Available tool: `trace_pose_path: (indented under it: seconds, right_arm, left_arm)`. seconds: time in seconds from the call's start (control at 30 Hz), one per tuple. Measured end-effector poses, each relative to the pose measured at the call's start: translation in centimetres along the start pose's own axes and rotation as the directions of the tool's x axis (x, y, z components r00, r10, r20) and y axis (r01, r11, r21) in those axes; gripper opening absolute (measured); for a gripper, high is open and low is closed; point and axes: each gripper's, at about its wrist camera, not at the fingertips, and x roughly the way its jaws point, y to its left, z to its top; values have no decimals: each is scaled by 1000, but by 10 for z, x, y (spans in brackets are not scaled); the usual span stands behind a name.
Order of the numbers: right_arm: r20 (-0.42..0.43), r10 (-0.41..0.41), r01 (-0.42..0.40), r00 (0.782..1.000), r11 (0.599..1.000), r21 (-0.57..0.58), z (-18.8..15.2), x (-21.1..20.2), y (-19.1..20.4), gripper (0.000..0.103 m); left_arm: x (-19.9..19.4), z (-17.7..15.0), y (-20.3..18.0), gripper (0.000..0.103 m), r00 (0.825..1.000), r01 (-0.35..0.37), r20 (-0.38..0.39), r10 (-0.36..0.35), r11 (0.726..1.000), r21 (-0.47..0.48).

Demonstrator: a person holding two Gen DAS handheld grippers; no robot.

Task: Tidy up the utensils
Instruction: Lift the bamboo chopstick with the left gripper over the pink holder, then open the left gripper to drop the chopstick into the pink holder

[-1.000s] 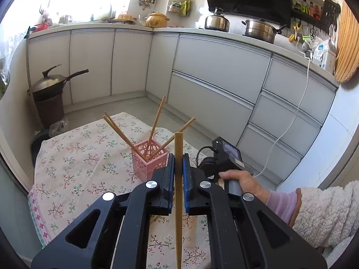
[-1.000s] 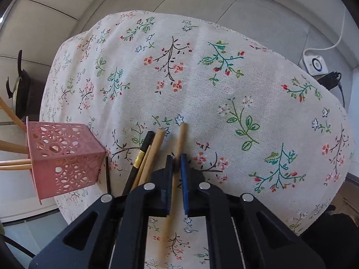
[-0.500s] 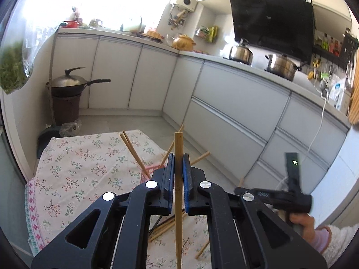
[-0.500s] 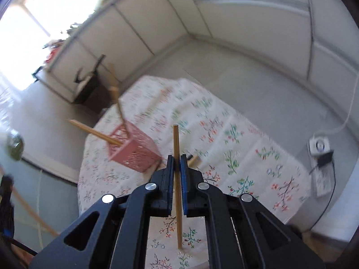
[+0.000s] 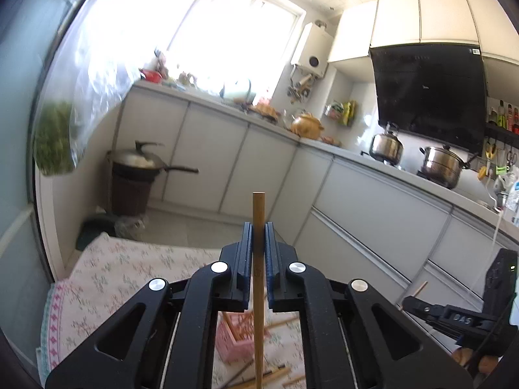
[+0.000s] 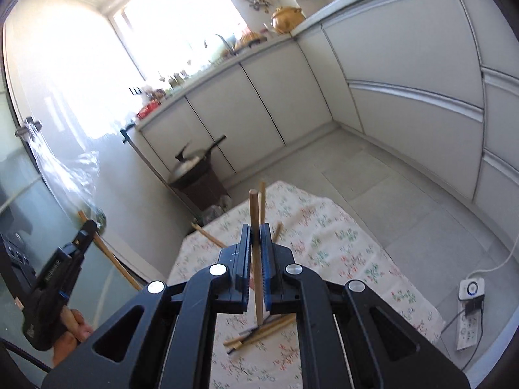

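Over the floral-clothed table (image 6: 340,253), we clamp one upright wooden chopstick (image 5: 258,259) in each gripper (image 5: 258,243); the pink perforated plastic holder (image 5: 234,343) sits below, nearer our left.

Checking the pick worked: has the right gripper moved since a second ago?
Yes. The right gripper, shut on a chopstick, has risen away from the floral tablecloth, which it was nearly touching before.

Holder (image 5: 238,340) on table (image 5: 129,269), loose chopsticks (image 6: 259,332) beside it (on the cloth)
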Motion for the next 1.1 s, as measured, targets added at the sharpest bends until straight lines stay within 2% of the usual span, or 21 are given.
trace_pose_path:
  seconds: [0.2, 0.33, 0.57, 0.73, 0.8, 0.83, 1.1]
  right_arm:
    - [71, 25, -24, 997, 1000, -14, 36, 5, 14, 6]
    - [86, 40, -40, 996, 999, -5, 53, 19, 17, 6]
    - [92, 24, -22, 995, 1000, -21, 64, 46, 17, 6]
    - [84, 12, -11, 996, 1000, -14, 71, 67, 12, 6]
    - [75, 5, -4, 997, 1000, -18, 72, 75, 13, 6]
    - [71, 4, -2, 997, 1000, -19, 72, 79, 14, 6]
    - [74, -26, 30, 997, 998, -54, 61, 97, 28, 6]
  left_arm:
    - [13, 26, -11, 6, 987, -64, 145, 62, 998, 7]
    - [33, 26, -22, 6, 972, -104, 213, 97, 994, 21]
    - [85, -1, -27, 6, 971, -149, 193, 139, 988, 40]
    - [112, -32, -19, 8, 976, -172, 141, 164, 984, 46]
    - [118, -41, -16, 21, 980, -179, 99, 172, 982, 60]
    - [116, -42, -15, 25, 979, -185, 96, 178, 981, 64]
    - [54, 1, -2, 52, 951, -198, 242, 192, 980, 1]
